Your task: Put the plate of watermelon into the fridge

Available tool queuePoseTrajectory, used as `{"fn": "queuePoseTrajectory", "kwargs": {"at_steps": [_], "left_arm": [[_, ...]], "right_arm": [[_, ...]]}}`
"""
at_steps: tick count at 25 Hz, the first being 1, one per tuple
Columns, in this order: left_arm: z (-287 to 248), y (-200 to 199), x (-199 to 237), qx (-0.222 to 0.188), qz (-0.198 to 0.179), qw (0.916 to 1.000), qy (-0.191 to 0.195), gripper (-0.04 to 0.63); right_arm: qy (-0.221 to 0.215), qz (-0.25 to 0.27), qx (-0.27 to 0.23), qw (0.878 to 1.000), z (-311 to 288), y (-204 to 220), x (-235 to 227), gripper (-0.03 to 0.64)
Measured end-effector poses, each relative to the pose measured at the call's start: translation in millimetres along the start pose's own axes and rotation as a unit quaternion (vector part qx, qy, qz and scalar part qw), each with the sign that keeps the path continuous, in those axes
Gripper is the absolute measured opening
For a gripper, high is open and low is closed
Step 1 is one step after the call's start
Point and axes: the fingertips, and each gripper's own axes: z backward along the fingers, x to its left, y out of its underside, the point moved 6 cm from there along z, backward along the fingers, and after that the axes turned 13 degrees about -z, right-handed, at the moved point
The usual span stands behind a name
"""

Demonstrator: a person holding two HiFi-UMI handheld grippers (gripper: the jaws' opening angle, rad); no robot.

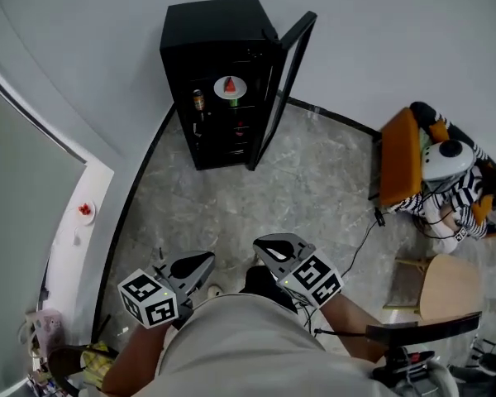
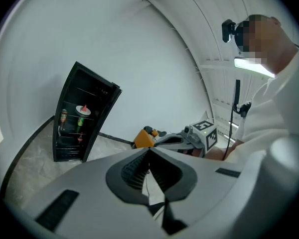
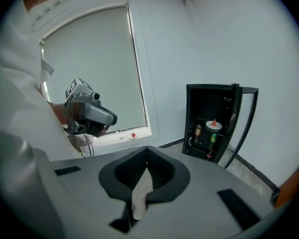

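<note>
A black mini fridge (image 1: 223, 81) stands against the far wall with its door (image 1: 288, 81) swung open to the right. A white plate with a watermelon wedge (image 1: 230, 88) rests on its upper shelf; the same plate (image 2: 83, 109) (image 3: 214, 125) shows in both gripper views. My left gripper (image 1: 200, 265) is held close to the person's body, far from the fridge, shut with nothing between its jaws (image 2: 148, 151). Beside it my right gripper (image 1: 271, 246) is also shut and empty (image 3: 147, 149).
Drink cans (image 1: 198, 99) stand on the fridge shelves beside and below the plate. An orange chair (image 1: 401, 160) with soft toys is at the right, a wooden stool (image 1: 450, 284) in front of it. A small dish with red pieces (image 1: 84, 211) lies on the window sill at the left. A cable (image 1: 360, 242) trails over the marble floor.
</note>
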Motion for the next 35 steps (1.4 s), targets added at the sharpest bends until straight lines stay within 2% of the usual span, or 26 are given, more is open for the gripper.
{"fn": "queuePoseTrajectory", "kwargs": {"at_steps": [6,12,21,35], "left_arm": [[55.3,24.9,-16.7,0.002,-0.015,0.9997,0.021,0.012],[83.9,44.1,-20.2,-0.004,-0.006,0.9999,0.011,0.012],[101.1,55.0,-25.2,-0.006,-0.007,0.9999,0.007,0.012],[97.2,53.1,-14.3,-0.015,-0.015,0.9998,-0.006,0.012]], "right_arm": [[-0.004,-0.002,-0.005,1.000,-13.0,25.6,72.5,0.015],[-0.010,0.007,0.003,1.000,-17.8,40.7,112.2,0.015],[-0.011,0.020,0.005,1.000,-18.7,41.8,133.5,0.015],[-0.017,0.042,0.015,0.999,-26.6,26.1,129.7,0.015]]}}
